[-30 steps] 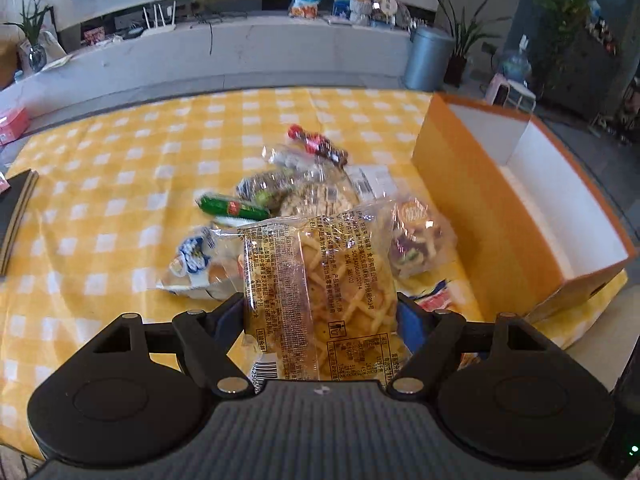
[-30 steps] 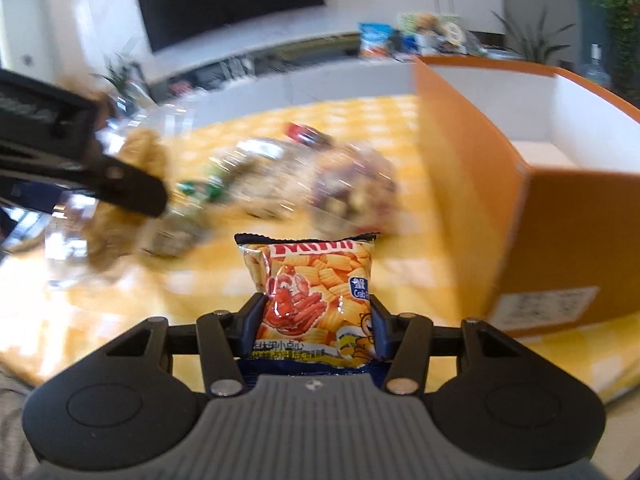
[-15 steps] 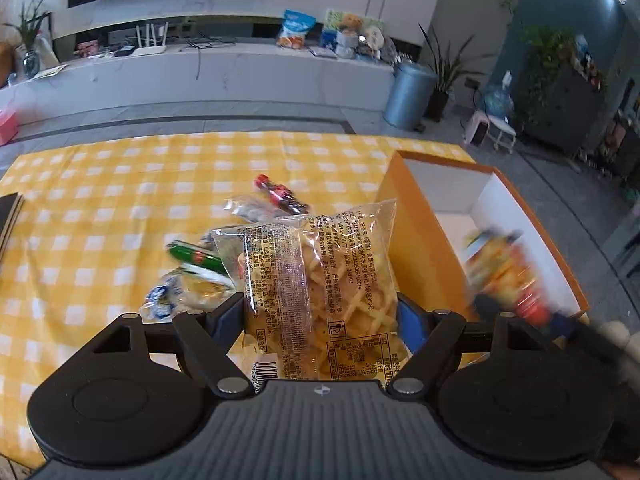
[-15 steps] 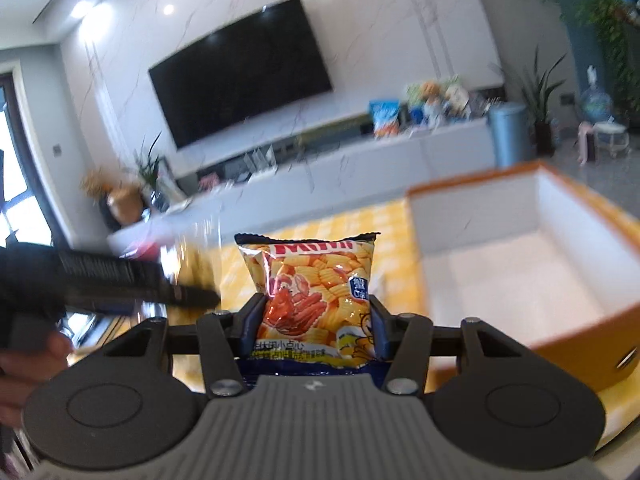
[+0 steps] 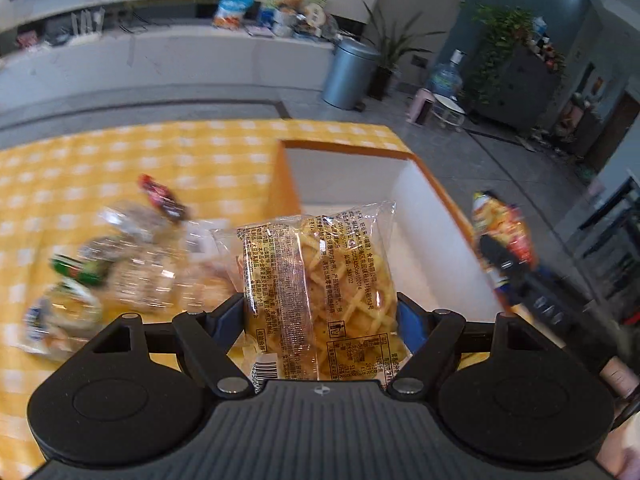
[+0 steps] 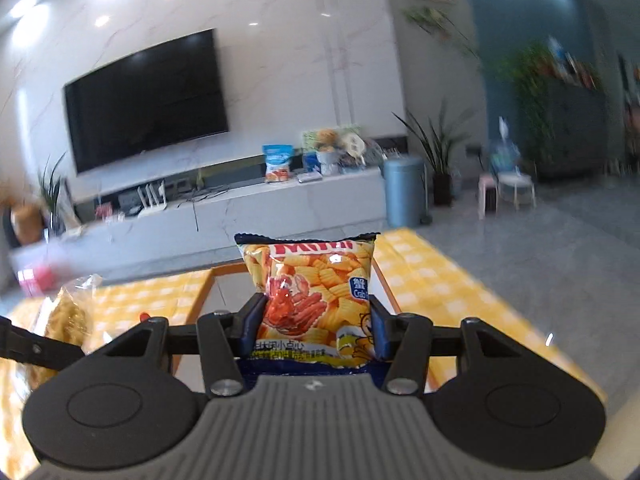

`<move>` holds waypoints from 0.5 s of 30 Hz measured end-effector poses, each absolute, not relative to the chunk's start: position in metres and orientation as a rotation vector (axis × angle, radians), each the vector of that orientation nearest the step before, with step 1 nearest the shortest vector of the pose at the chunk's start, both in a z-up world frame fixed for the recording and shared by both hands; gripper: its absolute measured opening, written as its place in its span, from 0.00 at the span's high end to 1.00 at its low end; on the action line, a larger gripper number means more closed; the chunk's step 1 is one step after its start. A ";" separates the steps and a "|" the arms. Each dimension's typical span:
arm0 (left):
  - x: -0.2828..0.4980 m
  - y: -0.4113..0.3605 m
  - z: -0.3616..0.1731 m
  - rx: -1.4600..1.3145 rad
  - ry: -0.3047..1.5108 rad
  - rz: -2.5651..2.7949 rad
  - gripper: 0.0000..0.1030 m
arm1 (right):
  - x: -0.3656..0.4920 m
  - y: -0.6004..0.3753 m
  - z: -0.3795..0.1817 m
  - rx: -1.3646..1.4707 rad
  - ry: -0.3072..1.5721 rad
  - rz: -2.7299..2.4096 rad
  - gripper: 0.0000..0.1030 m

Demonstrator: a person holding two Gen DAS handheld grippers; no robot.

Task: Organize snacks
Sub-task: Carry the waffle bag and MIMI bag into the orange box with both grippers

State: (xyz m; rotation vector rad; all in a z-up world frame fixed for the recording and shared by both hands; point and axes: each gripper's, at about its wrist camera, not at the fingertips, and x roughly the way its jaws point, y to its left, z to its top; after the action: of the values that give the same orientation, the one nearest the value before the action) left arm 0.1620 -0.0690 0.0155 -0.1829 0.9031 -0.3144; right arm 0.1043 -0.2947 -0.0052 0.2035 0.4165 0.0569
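My left gripper (image 5: 320, 308) is shut on a clear bag of yellow lattice crisps (image 5: 320, 272), held upright over the near left part of the orange box (image 5: 280, 184) with its white inside. My right gripper (image 6: 316, 306) is shut on a small yellow crab-chip bag (image 6: 312, 288), raised above the box rim (image 6: 202, 300). That chip bag (image 5: 500, 228) shows in the left wrist view beyond the box's right wall. The clear bag (image 6: 72, 312) appears at the left edge of the right wrist view.
A blurred pile of several wrapped snacks (image 5: 128, 268) lies on the yellow checked tablecloth (image 5: 120, 160) left of the box. Beyond the table are a TV (image 6: 148, 100), a low white cabinet (image 6: 240, 208), a grey bin (image 5: 348, 72) and plants.
Both grippers moved right from the snack pile to the orange box, each keeping its bag. The right one rose and tilted up, so it now looks across the room.
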 end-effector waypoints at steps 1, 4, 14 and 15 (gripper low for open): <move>0.166 -0.076 0.012 -0.185 0.915 -0.326 0.14 | 0.104 -0.300 -0.012 0.245 0.422 0.062 0.50; 0.174 -0.098 0.001 -0.156 0.941 -0.347 0.14 | 0.109 -0.306 -0.024 0.295 0.456 0.065 0.50; 0.192 -0.145 -0.010 -0.021 0.980 -0.304 0.14 | 0.118 -0.304 -0.037 0.322 0.494 0.054 0.50; 0.195 -0.147 -0.010 -0.019 0.984 -0.307 0.14 | 0.118 -0.307 -0.037 0.328 0.492 0.044 0.50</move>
State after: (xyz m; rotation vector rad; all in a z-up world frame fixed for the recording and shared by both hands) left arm 0.1950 -0.1466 -0.0102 -0.0188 0.9841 -0.3073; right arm 0.1176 -0.3070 -0.0370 0.3276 0.4925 0.0443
